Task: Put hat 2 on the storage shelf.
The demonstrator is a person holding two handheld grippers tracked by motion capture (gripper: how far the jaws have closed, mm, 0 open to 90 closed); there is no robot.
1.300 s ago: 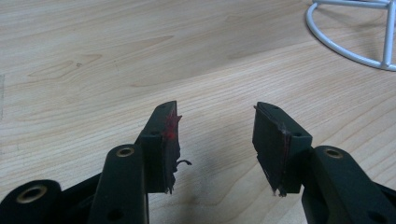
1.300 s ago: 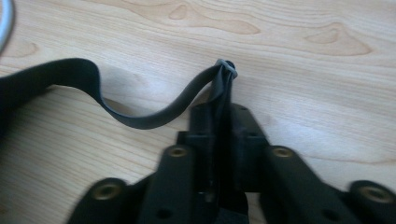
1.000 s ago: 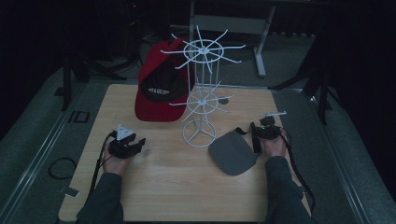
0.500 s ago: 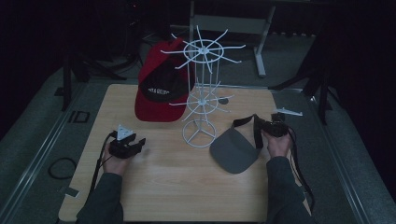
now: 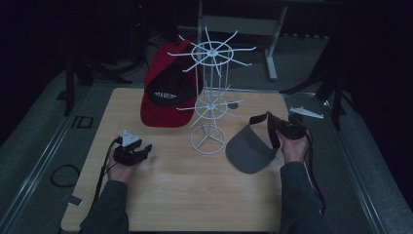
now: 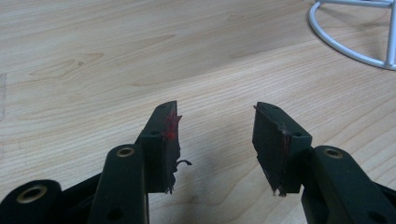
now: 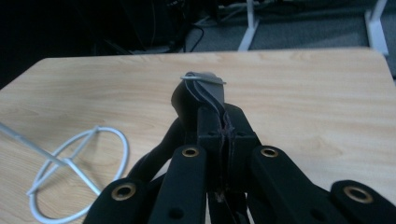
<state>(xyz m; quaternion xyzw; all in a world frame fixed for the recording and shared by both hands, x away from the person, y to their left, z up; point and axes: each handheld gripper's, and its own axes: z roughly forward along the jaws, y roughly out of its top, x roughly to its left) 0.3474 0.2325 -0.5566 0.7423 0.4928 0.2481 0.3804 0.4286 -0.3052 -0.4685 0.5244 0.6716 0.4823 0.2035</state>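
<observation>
The pale, matt wood-grain desk (image 5: 195,195) looks smooth. The white wire hat stand (image 5: 210,105) is coated metal, while the grey visor (image 5: 248,148) and red-and-black cap (image 5: 163,100) look like soft cloth.

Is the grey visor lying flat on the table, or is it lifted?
Partly lifted. The right claw is shut on the grey visor at its strap end and holds that end up; the brim hangs low over the table.

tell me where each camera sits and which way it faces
High view: above the person's side, looking forward and down at the table, both forearms, grey visor.
Left gripper view: rides the left gripper, facing bare wood; open jaws.
Right gripper view: rides the right gripper, clamped on visor fabric.
Shared: white wire rack.
</observation>
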